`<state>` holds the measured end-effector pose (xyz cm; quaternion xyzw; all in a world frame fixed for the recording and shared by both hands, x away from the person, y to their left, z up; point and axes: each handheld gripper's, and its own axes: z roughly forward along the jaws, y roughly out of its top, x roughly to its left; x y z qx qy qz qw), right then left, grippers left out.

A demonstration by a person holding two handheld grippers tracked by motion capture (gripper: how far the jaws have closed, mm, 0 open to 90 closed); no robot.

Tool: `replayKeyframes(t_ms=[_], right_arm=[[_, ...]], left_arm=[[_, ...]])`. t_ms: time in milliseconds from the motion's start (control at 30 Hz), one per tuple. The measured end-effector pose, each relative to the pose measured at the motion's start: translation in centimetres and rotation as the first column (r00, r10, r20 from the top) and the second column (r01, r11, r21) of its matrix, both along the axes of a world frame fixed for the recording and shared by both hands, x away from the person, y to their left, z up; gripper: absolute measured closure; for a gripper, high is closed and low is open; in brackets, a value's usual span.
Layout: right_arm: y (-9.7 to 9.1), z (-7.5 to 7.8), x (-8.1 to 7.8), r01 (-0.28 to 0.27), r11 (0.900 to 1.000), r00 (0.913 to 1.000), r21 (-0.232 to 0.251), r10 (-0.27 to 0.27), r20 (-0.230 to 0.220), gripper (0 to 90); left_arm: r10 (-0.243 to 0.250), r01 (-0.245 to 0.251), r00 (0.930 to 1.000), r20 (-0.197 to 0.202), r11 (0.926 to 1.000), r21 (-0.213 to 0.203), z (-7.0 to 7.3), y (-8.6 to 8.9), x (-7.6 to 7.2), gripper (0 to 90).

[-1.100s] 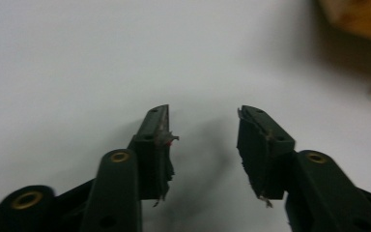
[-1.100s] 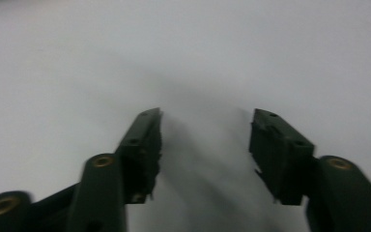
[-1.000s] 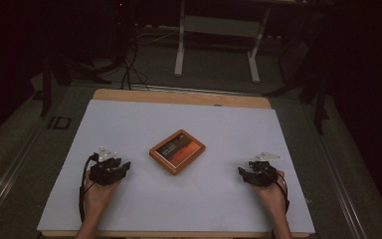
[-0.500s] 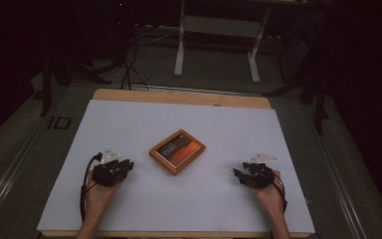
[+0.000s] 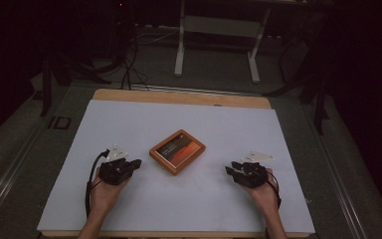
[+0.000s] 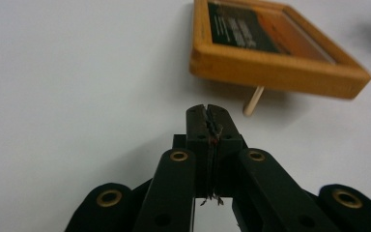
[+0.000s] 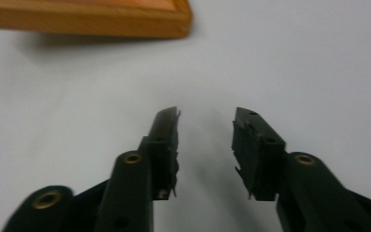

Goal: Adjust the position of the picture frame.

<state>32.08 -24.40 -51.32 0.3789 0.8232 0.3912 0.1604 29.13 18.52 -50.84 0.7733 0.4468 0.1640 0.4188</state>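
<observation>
left tongs (image 6: 207, 108) closed, empty | right tongs (image 7: 206, 126) closing, empty | frame (image 7: 84, 19) cropped, print blurred

The room is dim, its far reaches almost black. The table (image 5: 129, 119) carries a white sheet, lit evenly and paler than anything around it, and a strip of bare wood (image 5: 179, 97) shows along the edge far from the hand-held grippers. Beyond that edge stands a pale metal frame (image 5: 216, 30) on two upright legs with splayed feet. To the left of it, dark cables (image 5: 127, 64) trail down across the grey floor (image 5: 219, 74). A grey rail (image 5: 10, 164) runs along the table's left side, another (image 5: 348, 199) along its right.
</observation>
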Motion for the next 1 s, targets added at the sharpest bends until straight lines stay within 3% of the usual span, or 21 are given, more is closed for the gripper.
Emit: replayKeyframes(t_ms=[33, 67, 100, 233, 400, 700, 833, 1000], right_arm=[[0.2, 0.1, 0.0, -0.017, 0.9998, 0.9999, 0.008, 0.017, 0.001, 80.1], [0.5, 0.1, -0.1, -0.030, 0.9995, 0.9995, 0.007, 0.029, 0.006, 87.6], [0.8, 0.1, -0.1, -0.039, 0.9992, 0.9992, 0.005, 0.039, 0.013, 90.0], [2.4, 0.2, 0.3, -0.075, 0.9972, 0.9971, 0.000, 0.075, 0.014, 90.0], [4.2, 0.5, 0.9, -0.096, 0.9953, 0.9951, 0.013, 0.096, 0.023, 90.0], [8.3, 0.6, 3.0, -0.119, 0.9917, 0.9929, 0.050, 0.118, 0.016, 90.0], [9.8, 0.5, 3.4, -0.120, 0.9895, 0.9928, 0.081, 0.119, 0.014, 90.0], [11.1, 0.6, 3.8, -0.129, 0.9864, 0.9917, 0.102, 0.128, 0.014, 90.0]], left_arm=[[0.011, -0.011, 0.9999, -0.009, 0.9996, -0.027, 0.1, 0.0, 0.3, 85.9], [0.011, -0.011, 0.9999, -0.009, 0.9996, -0.027, 0.1, 0.0, 0.3, 83.1], [0.016, -0.017, 0.9998, -0.012, 0.9988, -0.045, 0.3, 0.0, 0.5, 80.6], [0.018, -0.018, 0.9997, -0.014, 0.9989, -0.044, 0.4, -0.3, 0.8, 67.9], [0.015, -0.016, 0.9997, -0.021, 0.9979, -0.062, 0.6, -0.5, 1.1, 58.8], [-0.001, -0.005, 0.9985, -0.054, 0.9931, -0.117, 0.9, -0.6, 1.8, 52.0], [-0.005, -0.001, 0.9981, -0.062, 0.9950, -0.100, 0.7, -0.9, 1.9, 50.5], [-0.006, -0.001, 0.9980, -0.062, 0.9935, -0.114, 0.7, -0.8, 1.9, 50.2]])
